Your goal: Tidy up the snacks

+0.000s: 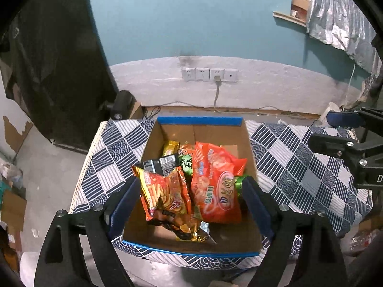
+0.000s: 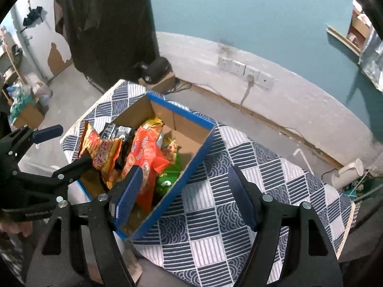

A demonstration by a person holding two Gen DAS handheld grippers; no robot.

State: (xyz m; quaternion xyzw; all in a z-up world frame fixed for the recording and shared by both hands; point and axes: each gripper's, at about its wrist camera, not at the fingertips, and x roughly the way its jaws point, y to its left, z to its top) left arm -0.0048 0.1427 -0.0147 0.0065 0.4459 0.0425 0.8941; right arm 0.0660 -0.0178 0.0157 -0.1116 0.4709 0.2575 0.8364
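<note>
A cardboard box (image 2: 191,141) with blue edges stands on the tabletop (image 2: 251,191), which has a blue and white patterned cloth. Inside the box lie many snack bags: a big orange bag (image 2: 143,160), a red-yellow bag (image 2: 103,153), a black bag (image 2: 117,131) and a green bag (image 2: 167,179). The right gripper (image 2: 184,196) hangs above the near corner of the box, its jaws apart with nothing between them. The left gripper (image 2: 64,146) is at the left side, over the box, jaws apart too.

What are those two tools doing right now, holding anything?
Left tool: open, holding nothing, above the snack bags in the box.
Right tool: open, holding nothing.
</note>
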